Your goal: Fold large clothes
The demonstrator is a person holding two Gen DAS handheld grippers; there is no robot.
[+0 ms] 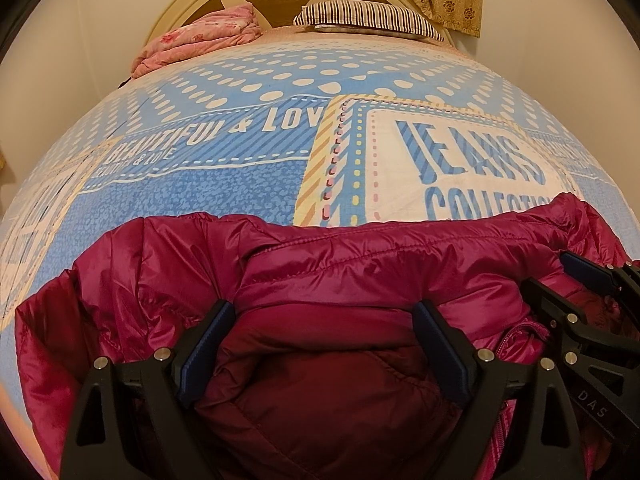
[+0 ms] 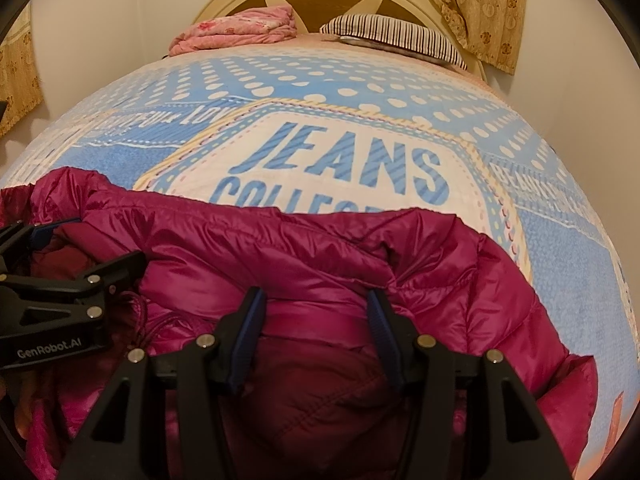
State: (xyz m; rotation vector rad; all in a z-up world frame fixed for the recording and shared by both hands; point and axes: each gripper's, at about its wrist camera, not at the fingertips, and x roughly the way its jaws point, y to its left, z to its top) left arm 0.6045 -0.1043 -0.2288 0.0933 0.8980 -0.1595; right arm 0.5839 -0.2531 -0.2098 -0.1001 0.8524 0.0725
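Lying across the lower half of both wrist views, the magenta down jacket [image 1: 320,276] is bunched on the bed [image 1: 248,184], its puffy far edge running left to right across the frame over the printed blue bedspread.

The left hand-held gripper [image 1: 324,324] sits low in the centre of its own view with its jaws spread wide apart. A padded fold of the jacket bulges between the blue pads [image 1: 208,340], but the pads do not appear to press on it, so I read this one as let go, not gripping. The right hand-held gripper [image 2: 314,312] has its jaws about half apart, with a ridge of the jacket sitting between them; whether the pads actually pinch the fabric I cannot tell, since the cloth swells up around them.

The two grippers are close side by side: the right one shows at the right edge of the left view, and the left one at the left edge of the right view. The jacket's long axis runs across both, so each hand is nearest its own end. The coming fold likely turns on that line, carrying cloth toward the upper frame, where the striped pillow [image 1: 368,18] and pink quilt [image 1: 200,40] lie well apart.
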